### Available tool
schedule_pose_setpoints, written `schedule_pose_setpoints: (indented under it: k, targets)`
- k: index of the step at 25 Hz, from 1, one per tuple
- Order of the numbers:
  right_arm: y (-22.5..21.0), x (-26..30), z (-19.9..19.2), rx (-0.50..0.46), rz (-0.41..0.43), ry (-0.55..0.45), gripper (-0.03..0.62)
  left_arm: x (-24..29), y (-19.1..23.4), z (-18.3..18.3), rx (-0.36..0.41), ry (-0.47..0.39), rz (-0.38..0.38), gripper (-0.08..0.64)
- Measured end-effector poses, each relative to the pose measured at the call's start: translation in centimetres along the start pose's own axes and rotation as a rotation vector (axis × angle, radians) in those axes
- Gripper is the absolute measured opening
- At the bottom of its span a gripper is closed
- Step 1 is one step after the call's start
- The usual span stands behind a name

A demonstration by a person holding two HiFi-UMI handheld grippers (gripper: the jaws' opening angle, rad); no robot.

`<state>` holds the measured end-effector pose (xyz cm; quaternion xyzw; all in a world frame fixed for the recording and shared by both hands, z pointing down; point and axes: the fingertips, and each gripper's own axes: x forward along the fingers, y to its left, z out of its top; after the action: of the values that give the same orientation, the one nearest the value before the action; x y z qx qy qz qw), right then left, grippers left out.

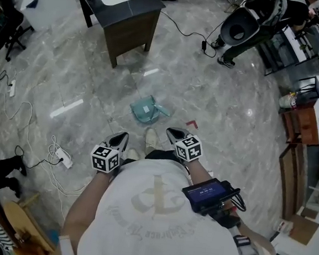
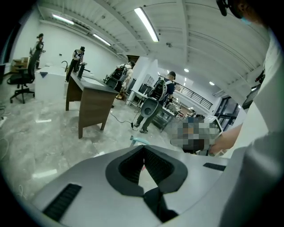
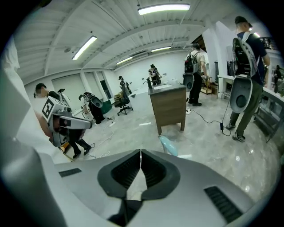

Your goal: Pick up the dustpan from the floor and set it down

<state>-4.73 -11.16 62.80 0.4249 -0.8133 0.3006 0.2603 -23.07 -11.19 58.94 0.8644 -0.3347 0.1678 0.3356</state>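
A pale teal dustpan (image 1: 146, 110) lies on the grey marble floor, a little ahead of the person's feet. In the left gripper view the dustpan (image 2: 139, 140) peeks over the jaws. The right gripper view shows the dustpan (image 3: 169, 145) just past the jaw tips, below the wooden desk. My left gripper (image 1: 122, 138) is shut and empty, short of the dustpan and to its left. My right gripper (image 1: 172, 132) is shut and empty too, short of it on the right. Both jaw pairs meet at their tips with nothing between them.
A dark wooden desk (image 1: 124, 22) stands beyond the dustpan. White cables and a power strip (image 1: 62, 155) lie on the floor at the left. A red mark (image 1: 192, 123) is on the floor by the right gripper. A standing person (image 1: 251, 32) is at the back right; shelving (image 1: 304, 123) lines the right.
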Motion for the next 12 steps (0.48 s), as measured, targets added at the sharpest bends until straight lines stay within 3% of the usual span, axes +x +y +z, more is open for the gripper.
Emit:
schedule_pose_setpoints:
  k: [12]
  targets:
    - [-3.6, 6.9, 2.2, -0.103, 0.094, 0.120, 0.020, 1.8, 1.8, 2.7, -0.011, 0.003, 0.112, 0.012]
